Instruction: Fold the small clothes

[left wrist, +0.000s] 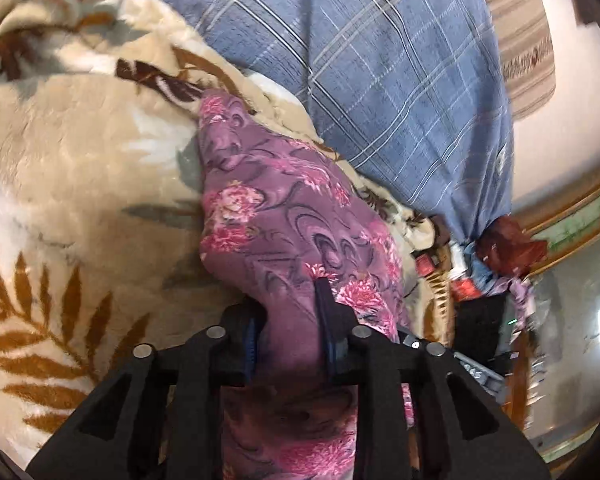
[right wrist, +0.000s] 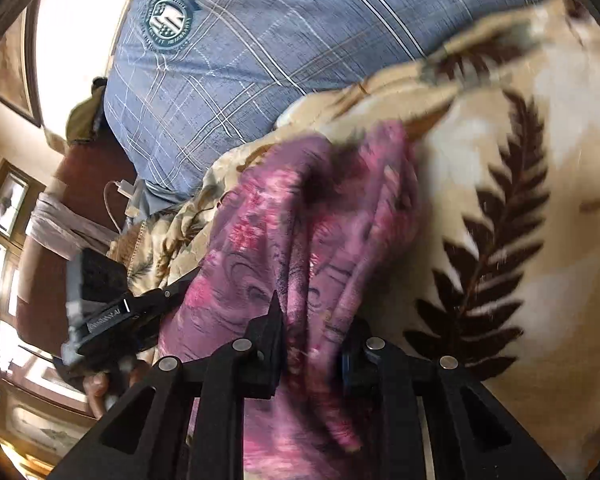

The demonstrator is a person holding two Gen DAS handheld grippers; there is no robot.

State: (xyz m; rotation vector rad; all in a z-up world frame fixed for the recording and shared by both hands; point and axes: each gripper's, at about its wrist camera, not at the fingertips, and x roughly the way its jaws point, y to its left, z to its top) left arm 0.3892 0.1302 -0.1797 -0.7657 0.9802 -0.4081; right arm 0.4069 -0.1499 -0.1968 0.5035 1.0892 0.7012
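We lift the floral garment off the blanket

Both the left gripper (left wrist: 290, 320) and right gripper (right wrist: 312, 340) pinch the purple garment (left wrist: 284, 216) above the leaf-print blanket (left wrist: 80, 184); it seems thin, limp, light; we'd hold its edges.

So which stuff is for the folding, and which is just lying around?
For the folding:
purple flowery cloth
left gripper
right gripper

Just lying around:
leaf-print blanket
blue checked pillow
white cable

Blue pillow (left wrist: 380, 80) just behind blanket (left wrist: 80, 200)
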